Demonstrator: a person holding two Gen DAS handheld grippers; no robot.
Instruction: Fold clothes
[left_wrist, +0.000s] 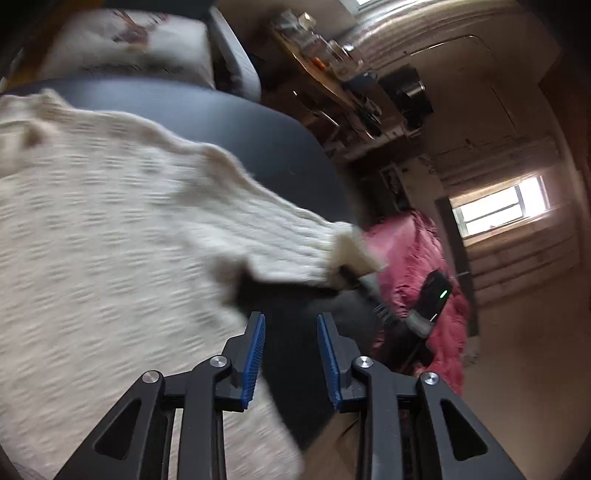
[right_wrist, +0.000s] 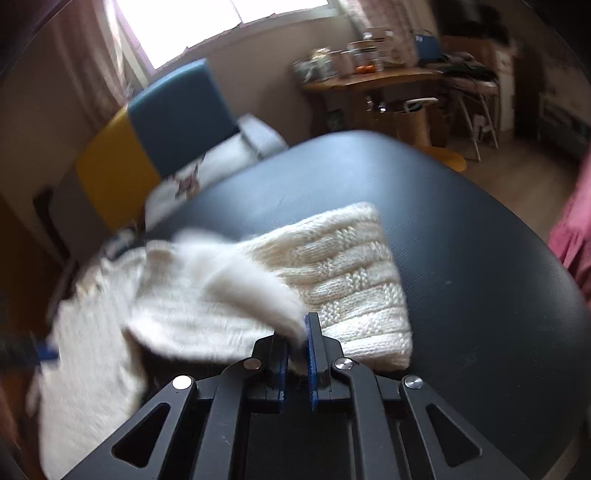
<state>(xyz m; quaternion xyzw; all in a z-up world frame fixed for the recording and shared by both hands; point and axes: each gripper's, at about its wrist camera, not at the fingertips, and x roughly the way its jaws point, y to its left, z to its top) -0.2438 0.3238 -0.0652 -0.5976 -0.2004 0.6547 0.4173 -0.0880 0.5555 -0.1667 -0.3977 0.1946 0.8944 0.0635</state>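
Cream basket-weave knit sweater (right_wrist: 343, 273); black table (right_wrist: 480, 258); blue-padded jaws.

One cream knitted sweater (right_wrist: 343, 266) is seen on one dark round table (right_wrist: 480, 258). Two grippers are counted, the left gripper (left_wrist: 291, 354) and the right gripper (right_wrist: 297, 354). One blue-and-yellow chair (right_wrist: 155, 125) and one cluttered wooden desk (right_wrist: 373, 83) are seen behind.

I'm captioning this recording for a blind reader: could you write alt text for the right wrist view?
The right gripper, shut on a bunched fold of a cream knitted sweater, holds it over a dark round table. The rest of the sweater trails blurred to the left; behind stand a blue and yellow chair and a cluttered wooden desk.
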